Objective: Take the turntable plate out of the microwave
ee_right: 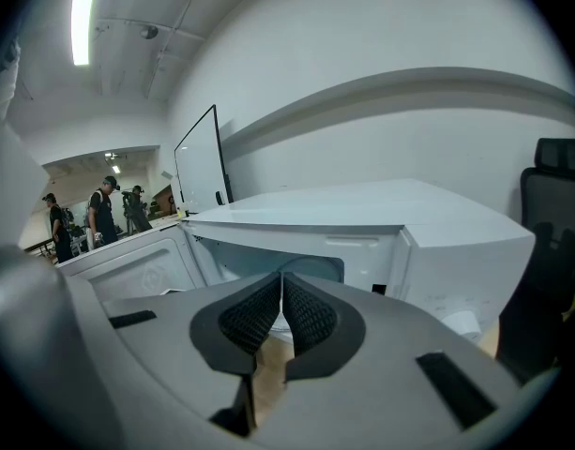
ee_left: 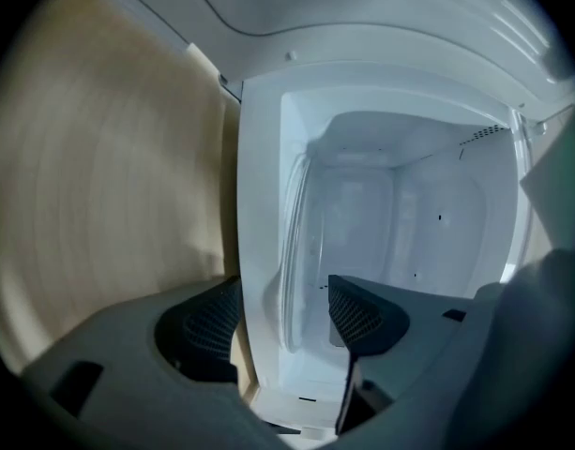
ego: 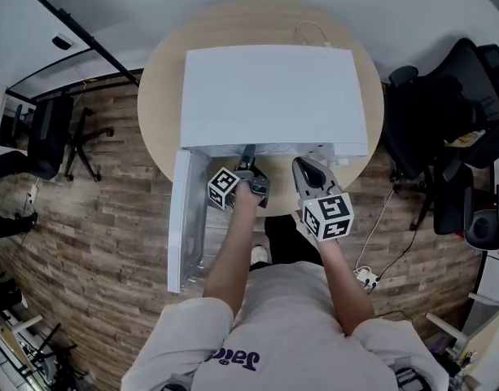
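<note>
A white microwave (ego: 273,96) stands on a round wooden table (ego: 155,88), its door (ego: 186,218) swung open to the left. My left gripper (ego: 251,168) is at the mouth of the cavity, rolled onto its side. In the left gripper view the clear glass turntable plate (ee_left: 295,251) lies on the cavity floor, seen as a curved rim. The left gripper (ee_left: 282,322) is open, and the microwave's front frame and the plate's rim show between its pads, untouched. My right gripper (ego: 304,169) hovers before the right part of the opening; this gripper (ee_right: 282,312) is shut on nothing.
Black office chairs stand on the wooden floor at the left (ego: 50,133) and right (ego: 448,104). A cable and power strip (ego: 365,278) lie near the person's feet. In the right gripper view a whiteboard (ee_right: 201,162) and several people (ee_right: 104,209) stand far off.
</note>
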The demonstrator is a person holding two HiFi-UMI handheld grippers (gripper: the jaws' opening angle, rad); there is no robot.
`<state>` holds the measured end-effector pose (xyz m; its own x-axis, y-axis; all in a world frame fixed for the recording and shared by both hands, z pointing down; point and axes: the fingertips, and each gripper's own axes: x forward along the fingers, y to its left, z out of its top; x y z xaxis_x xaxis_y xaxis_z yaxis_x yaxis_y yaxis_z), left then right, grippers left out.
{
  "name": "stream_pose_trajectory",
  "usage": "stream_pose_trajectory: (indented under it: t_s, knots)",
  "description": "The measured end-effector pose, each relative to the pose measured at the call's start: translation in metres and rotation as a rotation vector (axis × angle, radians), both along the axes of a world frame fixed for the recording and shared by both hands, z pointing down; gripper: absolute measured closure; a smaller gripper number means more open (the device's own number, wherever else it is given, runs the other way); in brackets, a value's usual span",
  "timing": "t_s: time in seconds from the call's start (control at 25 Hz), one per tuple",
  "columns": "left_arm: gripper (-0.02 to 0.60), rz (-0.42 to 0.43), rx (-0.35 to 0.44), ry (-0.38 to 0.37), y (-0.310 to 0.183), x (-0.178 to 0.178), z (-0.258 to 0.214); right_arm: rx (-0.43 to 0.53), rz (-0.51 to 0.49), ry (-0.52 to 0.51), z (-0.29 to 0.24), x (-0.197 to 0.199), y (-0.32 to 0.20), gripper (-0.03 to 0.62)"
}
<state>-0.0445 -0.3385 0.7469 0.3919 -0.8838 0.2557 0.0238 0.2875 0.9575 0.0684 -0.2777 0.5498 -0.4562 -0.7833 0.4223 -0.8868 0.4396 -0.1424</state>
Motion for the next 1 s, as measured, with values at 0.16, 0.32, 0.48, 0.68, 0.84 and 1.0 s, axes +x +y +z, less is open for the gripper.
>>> stream_pose_trajectory:
  t_s: [0.16, 0.32, 0.48, 0.68, 0.84, 1.0]
  knots:
    - [0.298, -0.007, -0.058, 0.023, -0.003, 0.003, 0.006, 0.003, 0.013, -0.006, -0.002, 0.005, -0.005, 0.574]
    - [0.304, -0.047, -0.099, 0.097, -0.003, -0.001, 0.013, 0.007, 0.016, -0.005, -0.002, 0.008, -0.005, 0.574]
    - [0.365, -0.065, -0.106, 0.099, -0.002, -0.003, 0.016, 0.001, 0.028, -0.005, 0.0, 0.013, -0.004, 0.574]
    - [0.378, -0.061, -0.094, 0.052, 0.0, -0.003, 0.014, 0.007, 0.029, 0.015, 0.0, 0.018, -0.003, 0.574]
    - [0.397, -0.013, -0.083, -0.013, 0.005, 0.0, 0.012, 0.013, 0.026, 0.024, -0.001, 0.018, -0.001, 0.574]
    - [0.399, -0.009, -0.094, -0.015, 0.005, -0.001, 0.012, 0.013, 0.02, 0.014, -0.002, 0.016, -0.004, 0.574]
